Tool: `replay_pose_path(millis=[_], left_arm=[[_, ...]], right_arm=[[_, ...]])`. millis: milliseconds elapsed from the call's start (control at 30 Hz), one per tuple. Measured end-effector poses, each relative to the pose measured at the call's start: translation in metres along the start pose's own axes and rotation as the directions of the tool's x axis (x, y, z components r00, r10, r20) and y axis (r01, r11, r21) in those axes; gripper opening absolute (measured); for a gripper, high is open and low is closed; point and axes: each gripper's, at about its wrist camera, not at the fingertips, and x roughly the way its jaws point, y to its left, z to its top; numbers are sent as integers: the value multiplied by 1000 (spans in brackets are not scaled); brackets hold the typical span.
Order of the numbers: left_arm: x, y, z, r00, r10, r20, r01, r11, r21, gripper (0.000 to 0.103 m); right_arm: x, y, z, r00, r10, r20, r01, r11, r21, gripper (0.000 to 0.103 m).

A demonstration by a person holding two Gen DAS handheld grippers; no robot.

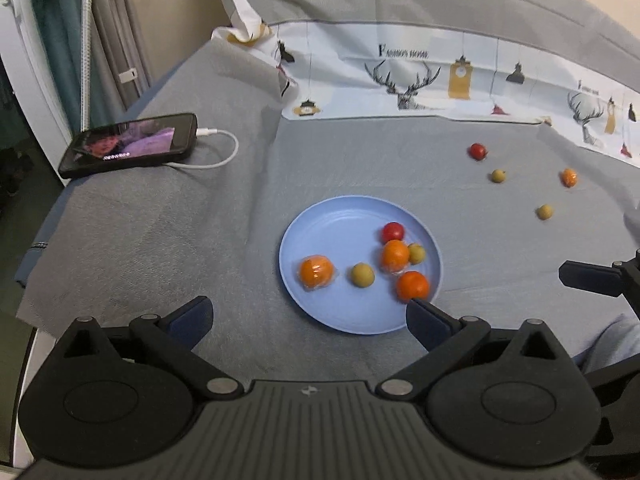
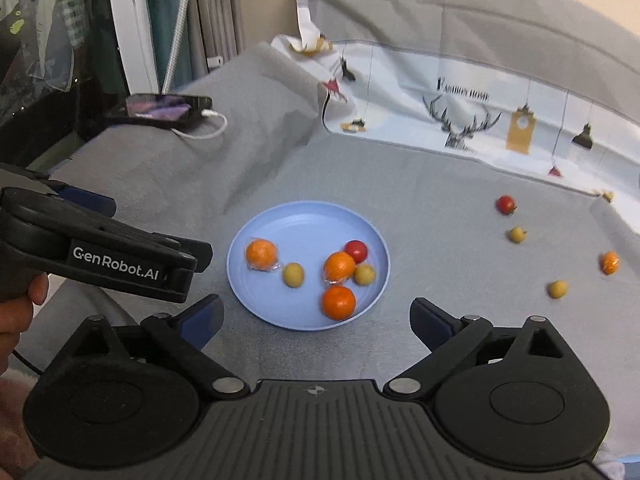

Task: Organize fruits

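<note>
Four fruits (image 1: 498,176) lie beyond plate (image 1: 320,312), phone (image 1: 128,146) aside.

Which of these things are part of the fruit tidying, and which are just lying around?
Part of the job:
- blue plate
- six fruits on the plate
- four loose fruits on the grey cloth

Just lying about:
- phone on its white charging cable
- deer-print fabric

The phone (image 2: 168,110) is half hidden behind dark glass. The right gripper (image 1: 600,280) is cut off at the picture's edge. The far fruits, like the small orange one (image 2: 609,263), look blurry.
</note>
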Motion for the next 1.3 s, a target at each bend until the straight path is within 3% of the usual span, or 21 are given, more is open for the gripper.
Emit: replay_pose_path(millis=[567, 1300], left_arm=[[-60, -16, -21, 992, 26, 121, -30, 999, 29, 103], [-90, -20, -30, 980, 35, 198, -45, 998, 45, 103]], right_arm=[[-72, 4, -19, 986, -63, 152, 67, 998, -17, 101], [-99, 12, -27, 970, -80, 227, 90, 995, -33, 102]])
